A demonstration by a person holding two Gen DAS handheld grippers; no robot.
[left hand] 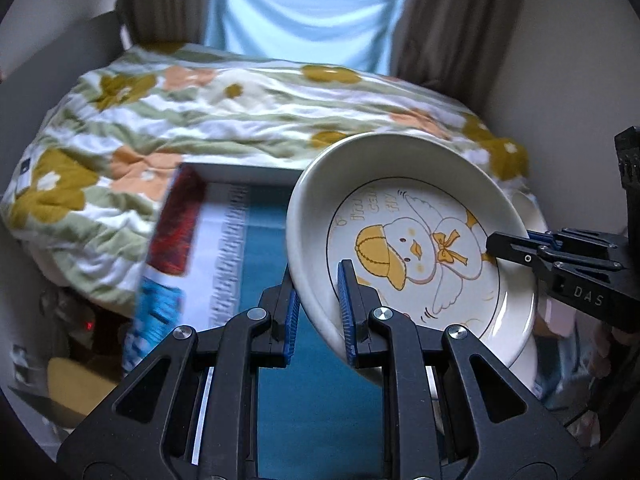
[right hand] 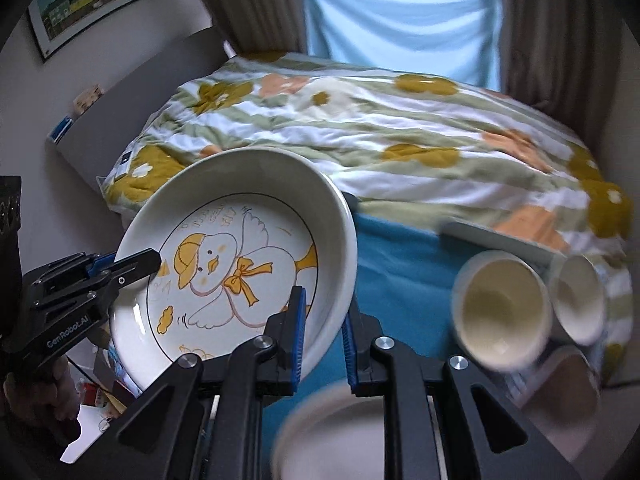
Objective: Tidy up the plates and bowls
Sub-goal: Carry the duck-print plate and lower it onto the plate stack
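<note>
Tilting above the blue cloth (right hand: 404, 276), the duck plate (left hand: 412, 240) is held off the surface with its printed face turned toward the cameras and its far rim raised toward the floral quilt (left hand: 208, 120). The duck drawing lies slantwise across the face. The left gripper (left hand: 318, 312) pinches the plate's near rim, one blue pad inside and one outside. The right gripper (right hand: 324, 334) pinches the opposite rim in the same manner, so both sets of fingers are pressed onto the plate.

Only the right wrist view shows two cream bowls (right hand: 502, 310) lying on their sides on the cloth, to the right of the plate, mouths toward the camera, plus a blurred white dish (right hand: 332, 428) below the gripper. Only the left wrist view shows a printed box (left hand: 208, 240) left of the plate.
</note>
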